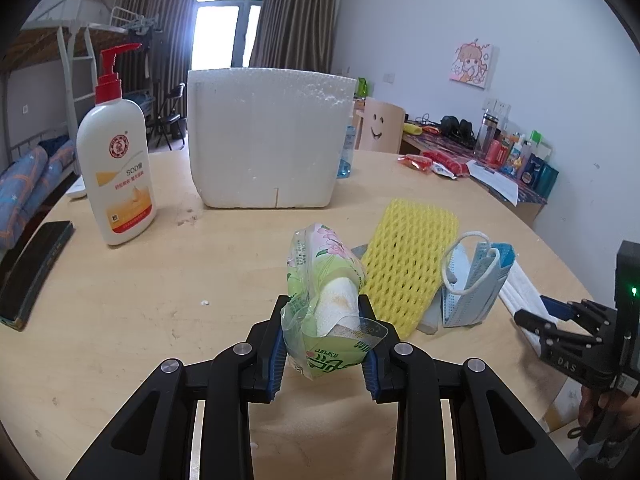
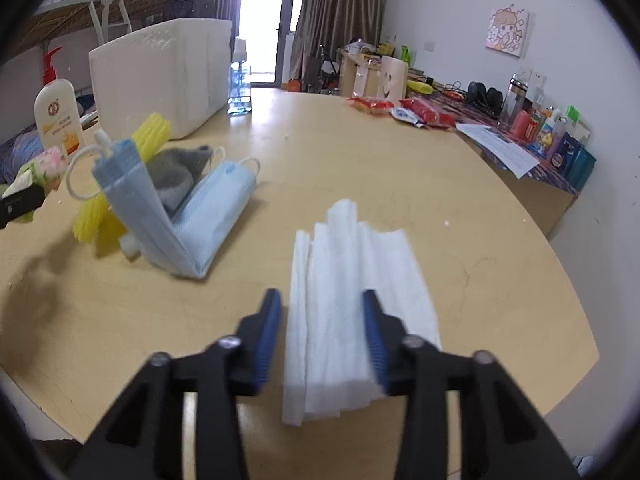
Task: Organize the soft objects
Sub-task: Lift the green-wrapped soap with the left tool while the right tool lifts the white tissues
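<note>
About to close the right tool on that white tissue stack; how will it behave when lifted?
Probably floppy: the white tissue stack is thin, loosely folded layers, so the ends will likely droop. It looks very light. The layers are fanned unevenly, so some may slip out unless the right tool pinches them all.

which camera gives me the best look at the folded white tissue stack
The right wrist view: the white tissue stack lies centred between the open right gripper fingers, folds visible. The left wrist view catches only its edge, behind the blue face mask.
</note>
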`<state>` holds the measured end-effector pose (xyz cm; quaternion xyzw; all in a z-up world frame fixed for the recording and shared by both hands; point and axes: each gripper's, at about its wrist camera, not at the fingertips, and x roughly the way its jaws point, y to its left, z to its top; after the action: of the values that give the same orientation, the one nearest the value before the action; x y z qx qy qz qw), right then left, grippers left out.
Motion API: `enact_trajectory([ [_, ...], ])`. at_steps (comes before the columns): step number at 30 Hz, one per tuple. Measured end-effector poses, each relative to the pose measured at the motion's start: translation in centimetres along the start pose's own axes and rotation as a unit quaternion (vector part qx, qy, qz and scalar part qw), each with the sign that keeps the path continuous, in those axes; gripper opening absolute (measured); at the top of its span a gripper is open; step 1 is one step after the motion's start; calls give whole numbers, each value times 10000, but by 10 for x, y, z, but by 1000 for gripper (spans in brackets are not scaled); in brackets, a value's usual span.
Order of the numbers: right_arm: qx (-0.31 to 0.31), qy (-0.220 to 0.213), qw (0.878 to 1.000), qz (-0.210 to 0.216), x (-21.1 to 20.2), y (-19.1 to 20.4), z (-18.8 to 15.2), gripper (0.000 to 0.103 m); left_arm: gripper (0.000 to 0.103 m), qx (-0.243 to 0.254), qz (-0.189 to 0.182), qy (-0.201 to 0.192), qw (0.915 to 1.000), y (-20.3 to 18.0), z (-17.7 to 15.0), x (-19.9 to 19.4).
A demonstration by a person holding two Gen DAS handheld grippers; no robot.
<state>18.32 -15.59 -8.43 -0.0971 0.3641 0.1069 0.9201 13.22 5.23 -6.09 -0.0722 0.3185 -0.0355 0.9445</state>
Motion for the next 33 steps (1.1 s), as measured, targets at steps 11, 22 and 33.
enact_trajectory([
  [11, 506, 62, 9984, 232, 10, -23, -1, 51, 33, 13, -39, -11, 10000, -1, -2, 2],
  [22, 859, -314, 9948, 441, -5, -35, 1, 9, 33, 71, -19, -100, 9999, -5, -1, -4],
  [33, 804, -1105, 9876, 766, -57, -25, 24, 9, 33, 239, 103, -567, 9981, -13, 7, -39],
])
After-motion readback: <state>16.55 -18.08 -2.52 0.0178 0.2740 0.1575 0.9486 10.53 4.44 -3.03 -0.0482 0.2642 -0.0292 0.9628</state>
